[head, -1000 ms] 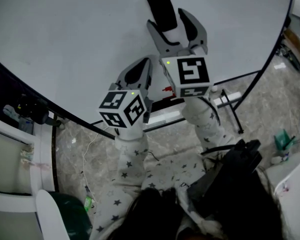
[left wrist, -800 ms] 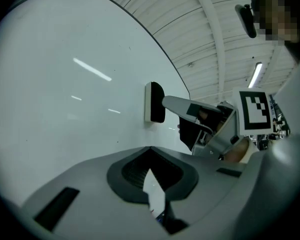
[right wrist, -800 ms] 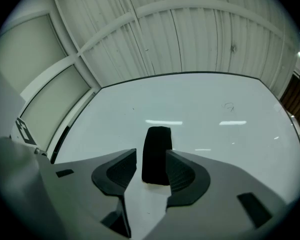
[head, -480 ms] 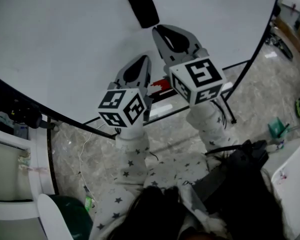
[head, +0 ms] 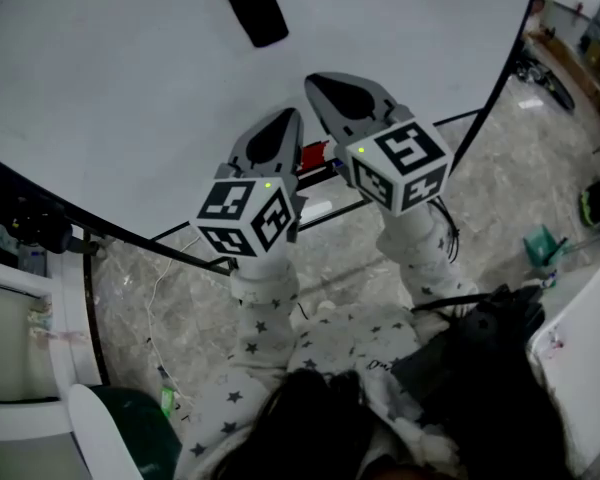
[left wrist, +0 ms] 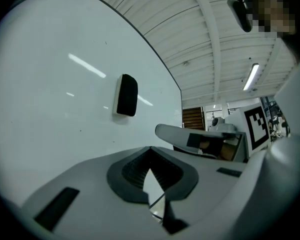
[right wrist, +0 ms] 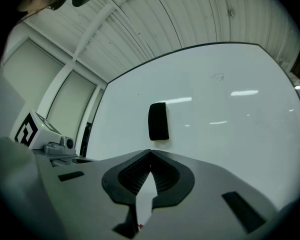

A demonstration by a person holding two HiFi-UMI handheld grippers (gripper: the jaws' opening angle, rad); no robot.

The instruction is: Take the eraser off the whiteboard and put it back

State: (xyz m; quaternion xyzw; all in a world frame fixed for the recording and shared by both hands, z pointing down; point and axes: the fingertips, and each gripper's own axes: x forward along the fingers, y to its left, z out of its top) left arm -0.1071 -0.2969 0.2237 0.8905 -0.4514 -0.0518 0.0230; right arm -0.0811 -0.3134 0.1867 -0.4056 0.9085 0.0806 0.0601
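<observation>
The black eraser (head: 256,9) sticks to the whiteboard (head: 120,98), upright in both gripper views (left wrist: 126,95) (right wrist: 158,121). My right gripper (head: 316,81) sits below the eraser and apart from it. Its jaws have just been closing and now meet with nothing between them (right wrist: 150,152). My left gripper (head: 287,119) is lower and to the left, also shut and empty (left wrist: 150,148). From the left gripper view the right gripper (left wrist: 190,136) shows beside it.
A tray under the board holds a red marker (head: 313,155). The board's dark stand legs (head: 458,148) run over the stone floor. A black bag (head: 480,363) hangs at the person's right side. A small green object (head: 543,245) lies on the floor at right.
The right gripper stood open around the eraser's lower end; it has since pulled down and away and shut empty. The eraser has stayed on the board.
</observation>
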